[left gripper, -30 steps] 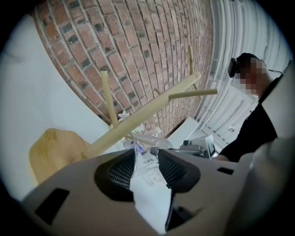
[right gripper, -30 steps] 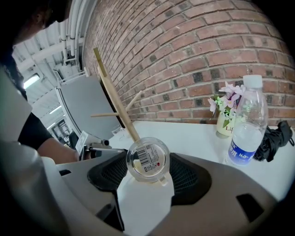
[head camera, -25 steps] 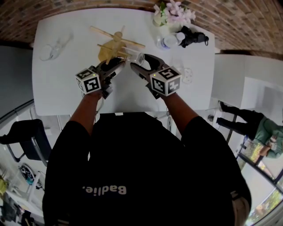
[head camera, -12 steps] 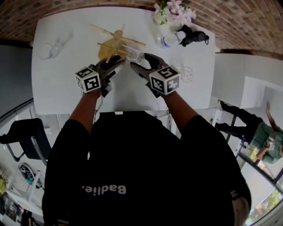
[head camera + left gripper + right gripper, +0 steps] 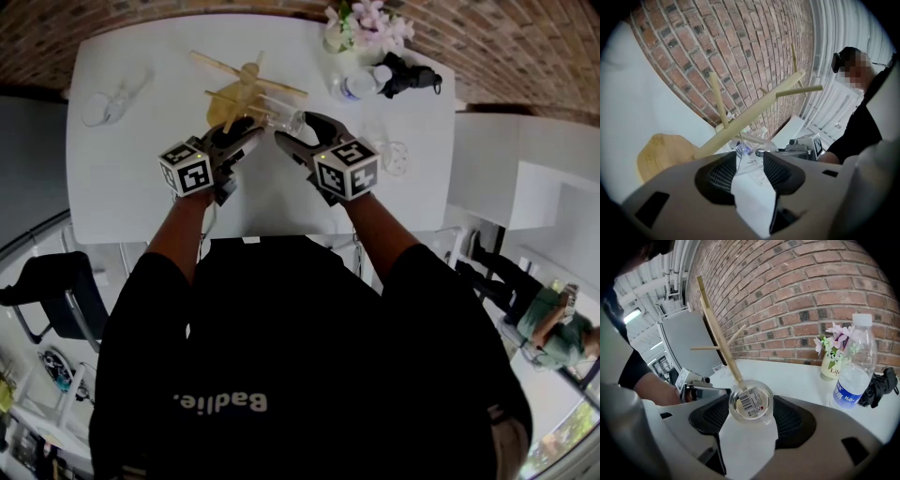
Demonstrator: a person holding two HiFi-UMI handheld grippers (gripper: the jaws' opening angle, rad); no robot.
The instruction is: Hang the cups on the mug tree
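White surface by brick wall: R gripper fingers clamped on clear cup at mug tree; L gripper fingers apart, just been opening, cup at tips.

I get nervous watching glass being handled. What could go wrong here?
The left gripper has just been opening its jaws, the cup near their tips unpressed, so only the right gripper grips it; smooth glass could slip and drop. Nudging the tree with the cup could tip it. The bottle stands near that gripper and might get knocked.
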